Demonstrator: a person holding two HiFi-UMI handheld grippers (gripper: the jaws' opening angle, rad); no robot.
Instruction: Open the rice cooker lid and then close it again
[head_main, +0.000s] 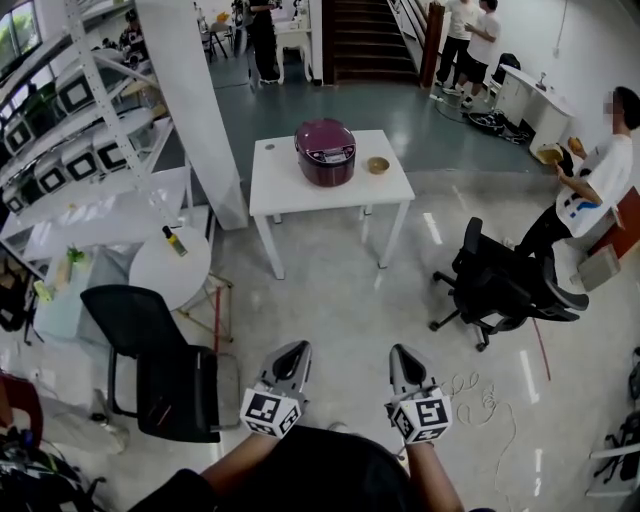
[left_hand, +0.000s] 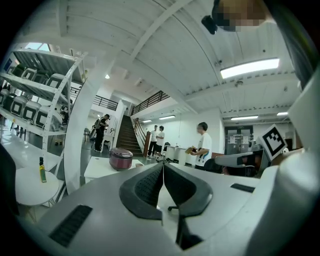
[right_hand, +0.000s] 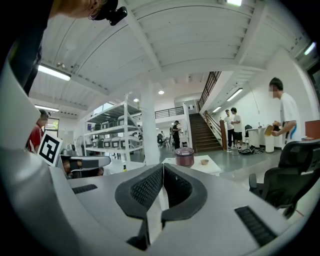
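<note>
A dark red rice cooker (head_main: 325, 152) with its lid down stands on a white square table (head_main: 290, 188) across the room. It shows small and far off in the left gripper view (left_hand: 120, 158) and in the right gripper view (right_hand: 184, 157). My left gripper (head_main: 295, 351) and right gripper (head_main: 402, 352) are held side by side near my body, well short of the table. Both are shut with nothing between the jaws, tips touching (left_hand: 163, 165) (right_hand: 163, 166).
A small brown bowl (head_main: 378, 165) sits on the table beside the cooker. A black chair (head_main: 160, 365) stands at my left, a black office chair (head_main: 500, 285) at the right. A round white table (head_main: 170, 266) with a bottle (head_main: 175, 241), a white pillar (head_main: 195, 100), shelving and several people are around.
</note>
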